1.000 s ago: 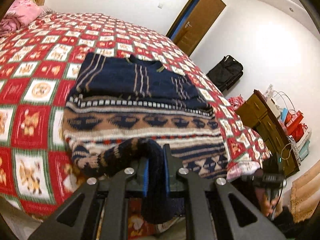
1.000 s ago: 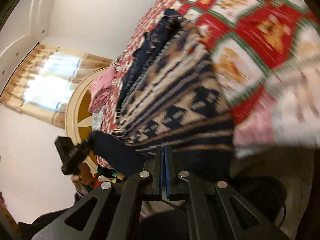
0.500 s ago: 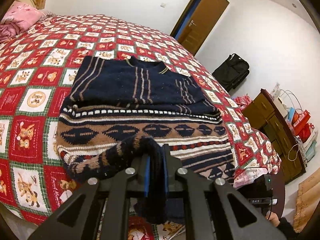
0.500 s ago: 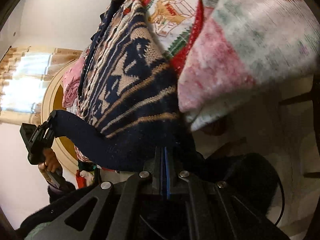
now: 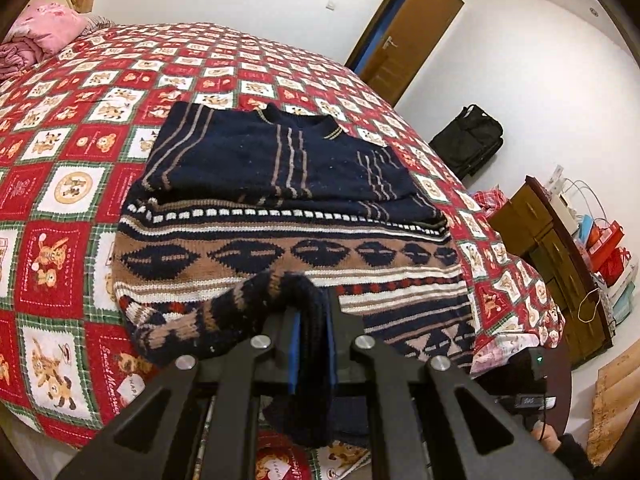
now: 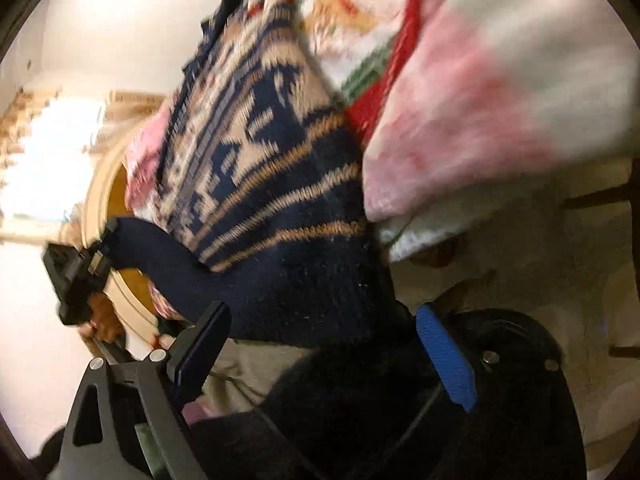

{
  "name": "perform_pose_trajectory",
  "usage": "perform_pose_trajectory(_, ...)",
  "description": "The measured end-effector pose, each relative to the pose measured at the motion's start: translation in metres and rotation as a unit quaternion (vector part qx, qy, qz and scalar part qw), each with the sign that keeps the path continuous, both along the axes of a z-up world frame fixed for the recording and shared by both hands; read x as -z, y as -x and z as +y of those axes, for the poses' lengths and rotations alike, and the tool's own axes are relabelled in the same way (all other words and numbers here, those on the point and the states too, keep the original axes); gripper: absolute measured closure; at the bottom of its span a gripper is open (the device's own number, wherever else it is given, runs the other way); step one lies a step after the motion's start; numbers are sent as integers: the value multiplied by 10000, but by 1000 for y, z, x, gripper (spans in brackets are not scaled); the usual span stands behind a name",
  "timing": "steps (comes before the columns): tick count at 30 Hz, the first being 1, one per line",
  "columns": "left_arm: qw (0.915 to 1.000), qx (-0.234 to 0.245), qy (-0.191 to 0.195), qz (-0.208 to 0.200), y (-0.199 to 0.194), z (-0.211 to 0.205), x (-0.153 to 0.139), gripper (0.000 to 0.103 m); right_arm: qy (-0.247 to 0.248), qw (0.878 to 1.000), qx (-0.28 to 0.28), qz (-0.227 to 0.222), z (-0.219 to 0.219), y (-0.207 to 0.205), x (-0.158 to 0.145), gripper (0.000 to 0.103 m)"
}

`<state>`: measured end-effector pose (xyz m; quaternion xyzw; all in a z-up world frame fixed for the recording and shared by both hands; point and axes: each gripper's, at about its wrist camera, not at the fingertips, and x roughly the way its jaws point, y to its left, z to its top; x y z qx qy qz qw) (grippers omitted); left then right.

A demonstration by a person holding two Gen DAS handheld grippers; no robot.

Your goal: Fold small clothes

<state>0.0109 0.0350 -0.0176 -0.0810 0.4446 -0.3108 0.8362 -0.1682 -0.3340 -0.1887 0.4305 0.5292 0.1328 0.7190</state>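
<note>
- The navy-and-tan patterned knit sweater (image 5: 288, 216) lies on the red teddy-bear patchwork quilt (image 5: 60, 184), sleeves apparently folded in.
- My left claw (image 5: 312, 344) pinches its near hem; right claw (image 6: 320, 344) gapes, empty.
- Bottom fold remains.

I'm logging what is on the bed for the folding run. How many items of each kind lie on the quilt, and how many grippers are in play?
Navy, tan and white patterned knit sweater: 1
Pink bedding pile at the head of the red teddy-bear patchwork quilt: 1
Grippers: 2, the left gripper shut on the sweater hem, the right gripper open
Total: 4
</note>
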Motion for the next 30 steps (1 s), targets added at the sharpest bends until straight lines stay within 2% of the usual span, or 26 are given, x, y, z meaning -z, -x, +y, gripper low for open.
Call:
perform_pose_trajectory(3, 10000, -25, 1, 13, 0, 1, 2, 92, -229, 9995, -203, -40, 10, -13, 9, 9)
perform_pose_trajectory(5, 10000, -39, 15, 31, 0, 3, 4, 92, -429, 9981, -411, -127, 16, -17, 11, 41)
perform_pose_trajectory(6, 10000, -51, 22, 53, 1, 4, 6, 92, -476, 9973, -527, -165, 19, -17, 10, 75)
perform_pose_trajectory(7, 10000, -57, 18, 70, 1, 4, 7, 92, -444, 9972, -570, -197, 21, -17, 6, 82)
perform_pose_trajectory(9, 9999, -69, 10, 124, 2, 6, 10, 92, -259, 9965, -725, -317, 23, -15, -9, 83)
perform_pose_trajectory(11, 9999, -52, 3, 147, 3, 7, 9, 92, -369, 9950, -790, -497, 22, -15, -28, 83)
perform_pose_trajectory(13, 9999, -34, -24, 137, 3, 10, 5, 92, -556, 9921, -775, -820, 17, -18, -53, 83)
perform_pose_trajectory(16, 9994, 17, 193, 289, -7, 16, -5, 92, -1078, 9839, -598, -1294, 0, -34, -91, 83)
perform_pose_trajectory(18, 9992, 32, 251, 315, -18, 16, -12, 92, -1402, 9767, -410, -1575, -14, -59, -116, 83)
perform_pose_trajectory(20, 9996, -84, 122, 221, -31, 16, -19, 92, -1558, 9717, -238, -1758, -22, -83, -133, 83)
perform_pose_trajectory(23, 9993, -297, 39, 200, -58, 19, -23, 92, -1556, 9707, 132, -1828, -41, -124, -141, 83)
perform_pose_trajectory(26, 9967, -647, -43, 490, -92, 26, -8, 92, -1432, 9732, 778, -1623, -59, -163, -124, 82)
perform_pose_trajectory(27, 9954, -742, -89, 603, -103, 29, -1, 92, -1397, 9741, 969, -1491, -63, -174, -114, 76)
perform_pose_trajectory(29, 9936, -807, -161, 780, -119, 34, 10, 87, -1497, 9714, 1282, -1324, -70, -185, -94, 49)
perform_pose_trajectory(30, 9922, -807, -193, 925, -128, 37, 16, 86, -1529, 9693, 1451, -1265, -73, -188, -86, 23)
